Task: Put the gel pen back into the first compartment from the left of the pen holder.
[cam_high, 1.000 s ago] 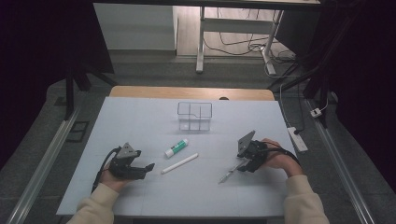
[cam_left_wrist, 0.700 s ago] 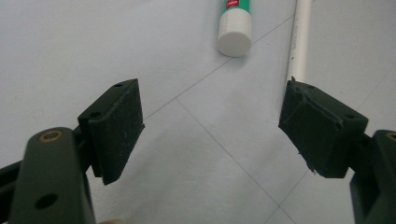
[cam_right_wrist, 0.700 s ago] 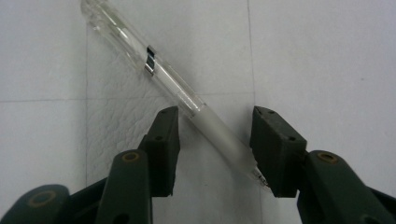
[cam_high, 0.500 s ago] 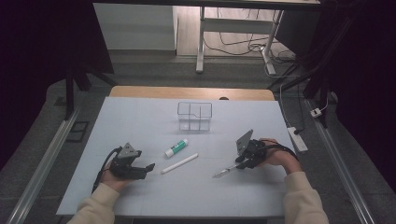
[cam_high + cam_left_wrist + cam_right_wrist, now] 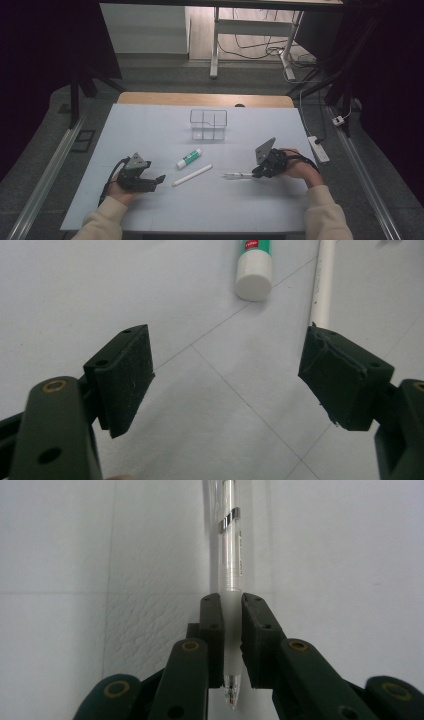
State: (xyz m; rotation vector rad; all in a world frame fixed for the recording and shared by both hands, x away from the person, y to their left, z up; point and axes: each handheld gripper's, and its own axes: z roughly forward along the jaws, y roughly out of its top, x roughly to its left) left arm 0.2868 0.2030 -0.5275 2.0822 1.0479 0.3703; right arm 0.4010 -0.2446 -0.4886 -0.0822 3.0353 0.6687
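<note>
The right gripper (image 5: 227, 640) has just been closing its jaws, and they now pinch the frosted grip of a clear pen (image 5: 231, 570) close to its writing tip, the long barrel lying out ahead on the tabletop (image 5: 150, 130); held so near one end, the pen could swing or droop when lifted, and the smooth barrel might slide through the pads; a tilt could also knock its far end against the surface. The left gripper (image 5: 227, 375) rests with its jaws wide apart and holding nothing, a glue stick (image 5: 255, 265) and a white stick (image 5: 322, 285) lying just ahead of them; a careless sweep there would roll either one away. A clear divided box (image 5: 208, 124) stands farther back, well apart from both hands. The tabletop is pale, matte, marked with faint grid lines; beyond it the room is dim, with grey floor, cables, a power strip (image 5: 318, 148) and table legs.
</note>
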